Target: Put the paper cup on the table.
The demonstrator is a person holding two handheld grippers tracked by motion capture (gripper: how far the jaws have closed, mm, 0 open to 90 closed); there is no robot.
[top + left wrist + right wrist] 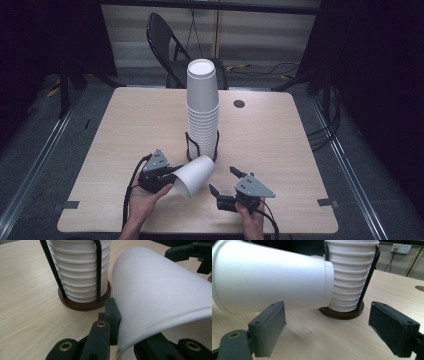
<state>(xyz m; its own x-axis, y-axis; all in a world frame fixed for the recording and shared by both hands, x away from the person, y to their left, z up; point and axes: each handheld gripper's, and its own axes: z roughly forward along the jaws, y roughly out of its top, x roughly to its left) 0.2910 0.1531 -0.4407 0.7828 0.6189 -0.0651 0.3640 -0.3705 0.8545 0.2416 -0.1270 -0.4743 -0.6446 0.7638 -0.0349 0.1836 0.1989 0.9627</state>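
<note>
Pale wood table (125,130) lay under my hands, with a dark chair (167,45) beyond it. My left gripper (159,176) pinched 1 white paper cup (195,175) by its rim, tipped on its side, base toward the cup stack (202,107) in its black holder (83,303). My right gripper (225,187) hung unclenched just beside it. So thin a rim could have buckled or slipped, I judged, and a swing might have knocked the stack.
</note>
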